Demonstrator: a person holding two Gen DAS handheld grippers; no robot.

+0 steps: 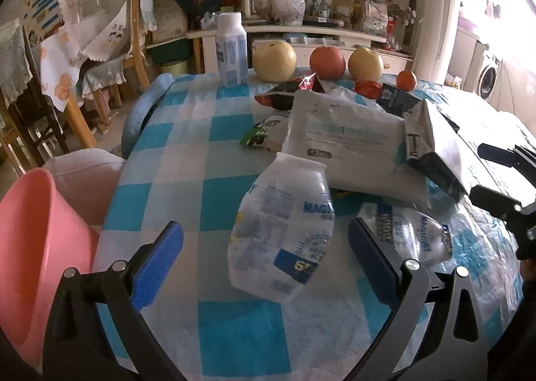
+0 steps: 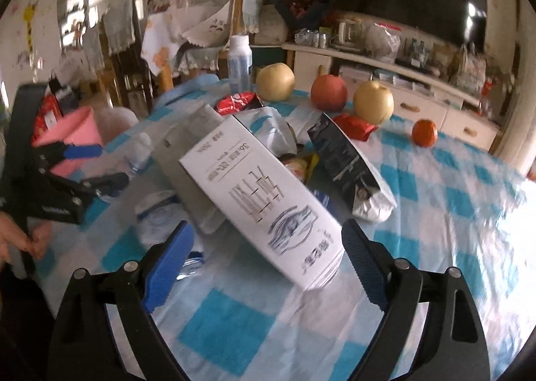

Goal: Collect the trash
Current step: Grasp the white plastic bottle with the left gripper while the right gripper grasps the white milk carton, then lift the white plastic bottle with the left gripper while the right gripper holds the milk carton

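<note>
Checked tablecloth (image 1: 174, 153); pink bin (image 1: 37, 233) beside it, contents unseen.

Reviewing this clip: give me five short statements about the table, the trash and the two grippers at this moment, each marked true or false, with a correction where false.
1. The left gripper is clamped on the crushed white bottle. False: its jaws stand open, the bottle lies between them untouched.
2. The right gripper is open, with the end of the white carton between its fingers. True.
3. Three large round fruits stand in a row at the table's far side. True: a yellow pear, a red apple, another pear.
4. The pink bin stands on the checked tablecloth. False: it sits off the table's edge, beside the left gripper.
5. The white bottle near the fruit lies flat. False: it stands upright.
</note>
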